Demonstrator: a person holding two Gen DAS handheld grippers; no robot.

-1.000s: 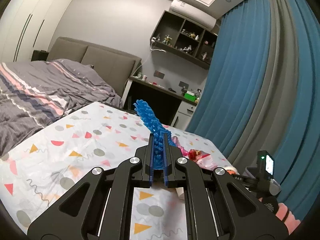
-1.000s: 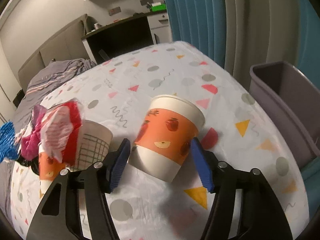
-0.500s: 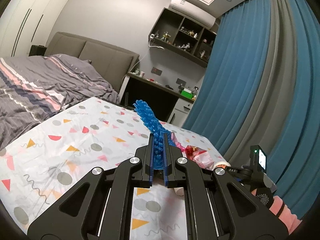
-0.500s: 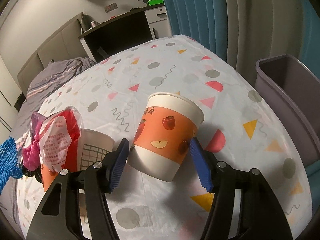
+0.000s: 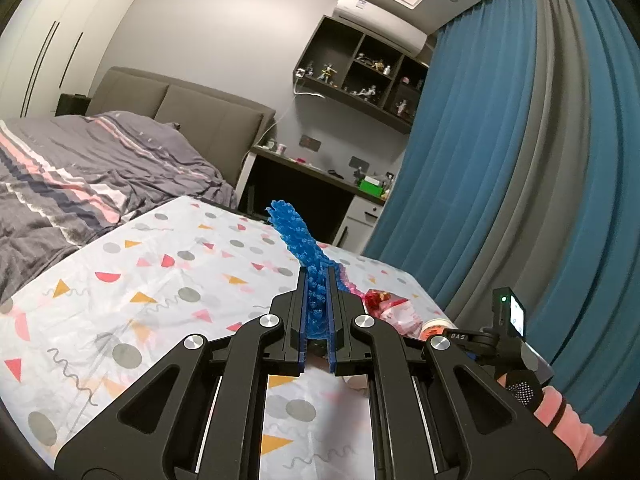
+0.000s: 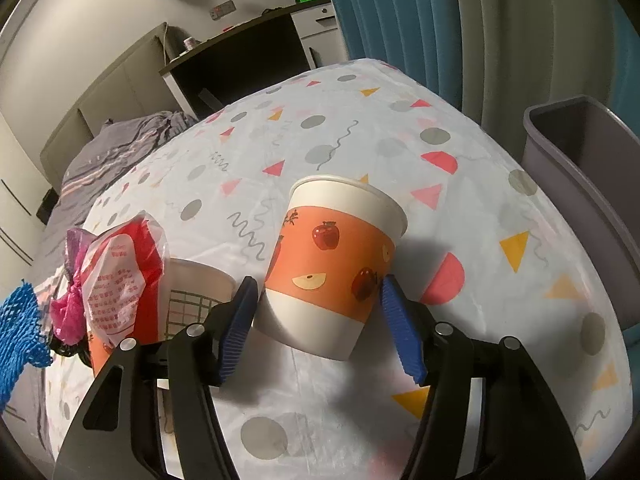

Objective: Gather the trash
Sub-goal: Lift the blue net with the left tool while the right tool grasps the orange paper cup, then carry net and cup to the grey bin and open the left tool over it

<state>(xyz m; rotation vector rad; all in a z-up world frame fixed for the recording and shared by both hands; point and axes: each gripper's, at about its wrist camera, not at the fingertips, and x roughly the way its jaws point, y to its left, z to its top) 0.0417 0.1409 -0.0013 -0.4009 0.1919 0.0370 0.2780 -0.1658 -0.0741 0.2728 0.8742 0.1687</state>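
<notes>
Only the right view shows spread fingers [image 6: 394, 320] flanking the cup [image 6: 336, 264]; left fingers [image 5: 298, 320] pinch foam netting [image 5: 298, 240].

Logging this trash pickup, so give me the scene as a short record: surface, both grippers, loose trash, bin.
surface: patterned cloth with dots and triangles
left gripper: jaws shut on the blue foam net, lifted above the cloth
right gripper: jaws astride the apple-print paper cup, right pad touching its side, left pad close beside it
cup state: tilted, empty mouth facing away
other trash: grid-print cup, red and white wrapper, pink wrapper, clustered left of the apple cup
bin: grey bin beside the cloth's right edge, open
</notes>
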